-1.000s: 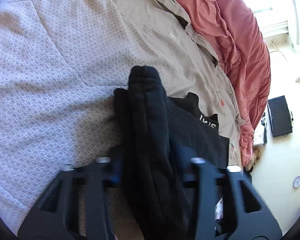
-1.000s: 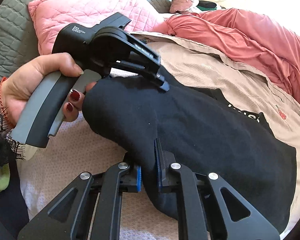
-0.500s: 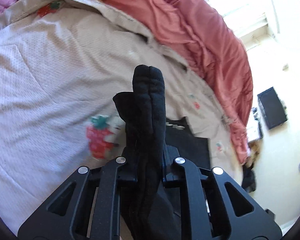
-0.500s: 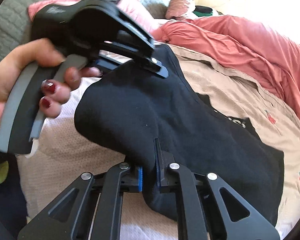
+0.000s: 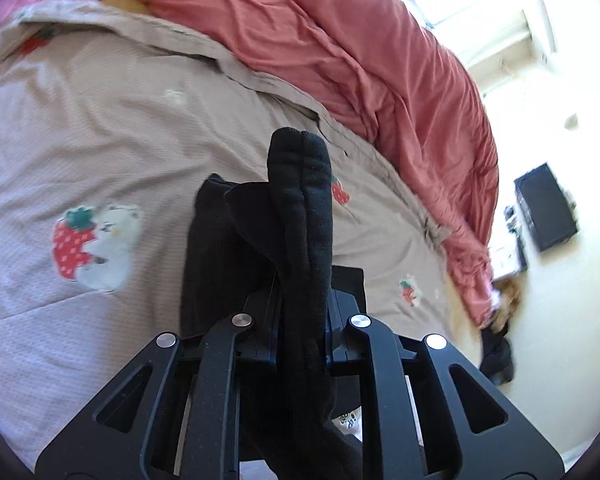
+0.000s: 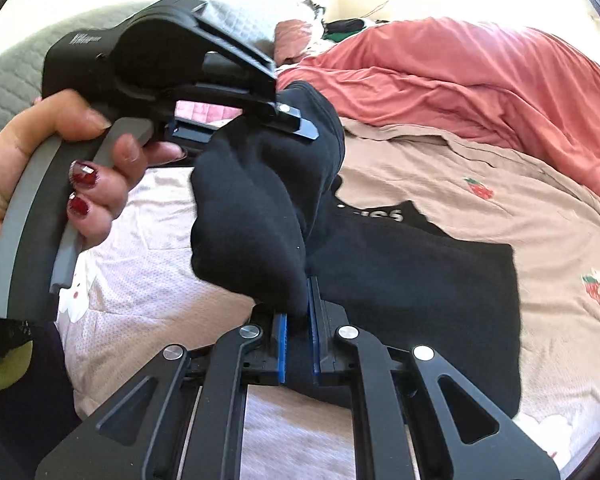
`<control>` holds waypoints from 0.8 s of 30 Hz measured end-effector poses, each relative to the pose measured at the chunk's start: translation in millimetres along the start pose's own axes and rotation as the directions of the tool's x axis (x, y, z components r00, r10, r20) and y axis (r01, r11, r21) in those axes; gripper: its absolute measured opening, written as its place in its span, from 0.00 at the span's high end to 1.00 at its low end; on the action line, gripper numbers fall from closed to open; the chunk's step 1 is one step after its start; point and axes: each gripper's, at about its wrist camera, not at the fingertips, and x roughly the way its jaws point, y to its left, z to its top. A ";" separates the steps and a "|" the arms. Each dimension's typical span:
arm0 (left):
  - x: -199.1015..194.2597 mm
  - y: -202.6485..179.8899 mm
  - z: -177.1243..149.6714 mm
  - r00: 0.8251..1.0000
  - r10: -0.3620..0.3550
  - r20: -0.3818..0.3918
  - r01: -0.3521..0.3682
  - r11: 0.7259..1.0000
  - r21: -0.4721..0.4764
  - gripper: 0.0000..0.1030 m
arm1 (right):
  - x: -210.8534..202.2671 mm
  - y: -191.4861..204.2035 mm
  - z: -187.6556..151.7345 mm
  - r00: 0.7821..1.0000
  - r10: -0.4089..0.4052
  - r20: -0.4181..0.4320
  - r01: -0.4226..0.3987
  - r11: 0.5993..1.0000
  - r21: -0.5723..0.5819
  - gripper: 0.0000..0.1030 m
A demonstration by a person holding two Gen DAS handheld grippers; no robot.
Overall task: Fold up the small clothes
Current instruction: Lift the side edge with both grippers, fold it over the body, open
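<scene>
- The black garment [image 6: 400, 288] is partly lifted off the bed: its far part lies flat on the beige bedspread [image 6: 480, 168], with white lettering showing near its upper edge, while its near part is raised and bunched between the two grippers.
- The right gripper [image 6: 298, 320] has its fingers drawn narrow, clamped on a fold of the black garment; the blue pads press the cloth from both sides at the bottom of the right wrist view.
- The left gripper [image 5: 302, 316] also has its fingers narrow and pinched on the same garment; in the left wrist view a thick ridged roll of black cloth stands up between them and rises past the tips.
- In the right wrist view the left gripper sits at upper left, its tips biting the top of the raised fold, so the cloth hangs in a hump between the two grips.
- A hand [image 6: 60, 160] with dark red nails wraps the grey handle of the left gripper, one finger on the trigger.
- The beige bedspread carries strawberry prints [image 5: 96, 248], one large print just left of the lifted cloth in the left wrist view.
- A rumpled coral blanket [image 5: 360, 60] lies along the far side of the bedspread.
- A grey quilted headboard or cushion [image 6: 12, 76] shows behind the hand.
- Beyond the bed, a dark screen [image 5: 546, 208] hangs on a pale wall.
</scene>
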 end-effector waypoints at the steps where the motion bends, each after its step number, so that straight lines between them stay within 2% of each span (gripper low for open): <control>1: 4.5 -6.8 -0.8 1.000 0.012 -0.008 -0.012 1.000 0.012 0.92 | -2.8 -5.4 -2.6 1.000 0.000 0.005 0.000 1.000 0.011 0.93; 7: 48.4 -53.9 -9.2 0.993 0.090 -0.070 -0.083 0.992 0.091 0.92 | -20.8 -47.5 -26.3 1.000 -0.007 0.025 0.004 0.993 0.120 0.93; 11: 90.2 -80.5 -7.5 0.981 0.152 -0.120 -0.134 0.980 0.144 0.91 | -25.8 -67.7 -41.7 1.000 -0.019 0.009 0.017 0.987 0.160 0.93; 15: 124.7 -93.9 -10.0 0.969 0.187 -0.163 -0.159 0.973 0.170 0.89 | -20.9 -90.9 -53.4 1.000 -0.019 -0.025 0.025 0.967 0.255 0.93; 18: 144.2 -95.1 -13.1 0.957 0.205 -0.205 -0.168 0.969 0.183 0.84 | -11.1 -94.6 -59.1 0.998 -0.020 -0.067 0.037 0.965 0.258 0.93; 22: 158.6 -92.9 -16.9 0.949 0.190 -0.252 -0.149 0.974 0.173 0.80 | 0.6 -99.0 -67.6 0.994 0.006 -0.111 0.027 0.954 0.300 0.93; 24: 155.1 -94.4 -15.8 0.956 0.147 -0.254 -0.107 0.980 0.166 0.74 | 3.7 -102.3 -68.3 0.993 0.019 -0.116 0.019 0.947 0.321 0.92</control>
